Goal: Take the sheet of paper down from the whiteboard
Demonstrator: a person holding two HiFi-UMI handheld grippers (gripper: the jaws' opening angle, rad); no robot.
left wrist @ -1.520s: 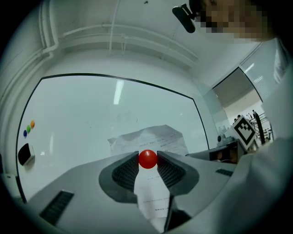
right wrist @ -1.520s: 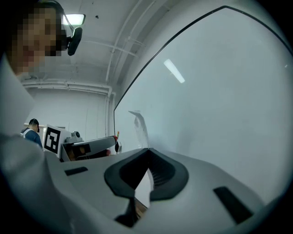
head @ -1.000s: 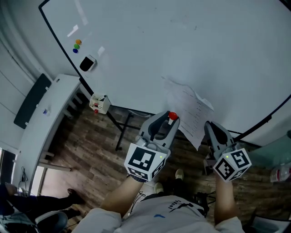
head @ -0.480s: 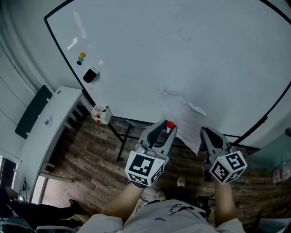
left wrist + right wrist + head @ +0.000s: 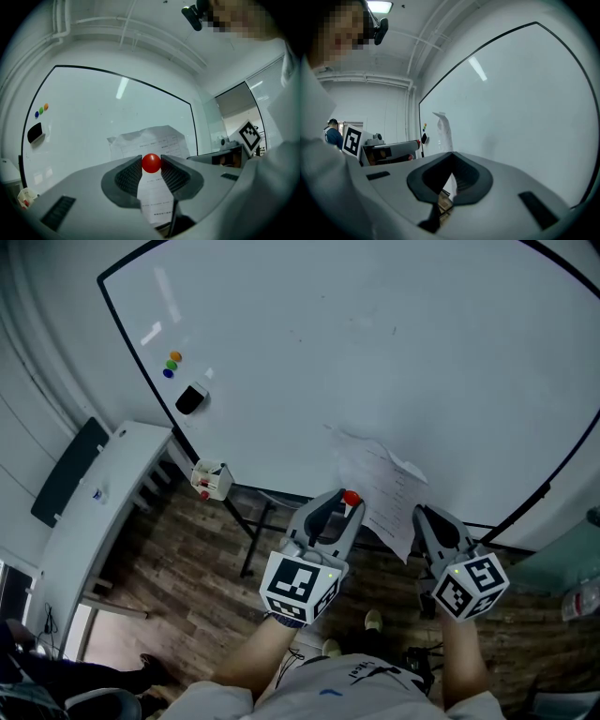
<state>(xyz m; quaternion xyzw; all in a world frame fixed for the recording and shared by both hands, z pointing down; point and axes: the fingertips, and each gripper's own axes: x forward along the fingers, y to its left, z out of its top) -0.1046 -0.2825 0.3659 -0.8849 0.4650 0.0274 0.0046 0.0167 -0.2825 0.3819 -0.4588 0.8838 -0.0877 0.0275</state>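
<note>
Both grippers are gripping something. The left gripper (image 5: 345, 508) is pinching a round red magnet (image 5: 151, 162) between its jaw tips. The right gripper (image 5: 451, 155) is showing its tips pressed together with the edge of the sheet of paper (image 5: 380, 479) running in between them, so it appears to be clamping that edge. The sheet is lying crumpled against the lower part of the whiteboard (image 5: 375, 352), with its lower corner hanging past the board's bottom frame. The magnet is sitting in front of the sheet in the left gripper view; whether it is touching the board I cannot tell. No other magnet is showing on the sheet, so the right gripper's pinch is probably doing all the holding. If that pinch is catching only the margin, the paper is at risk of slipping out and dropping to the wooden floor (image 5: 187, 559). Pulling down or sideways while the magnet is pressing on the sheet is risking a tear or more creasing. With only the tips holding it, the magnet is also risking popping out and falling
</note>
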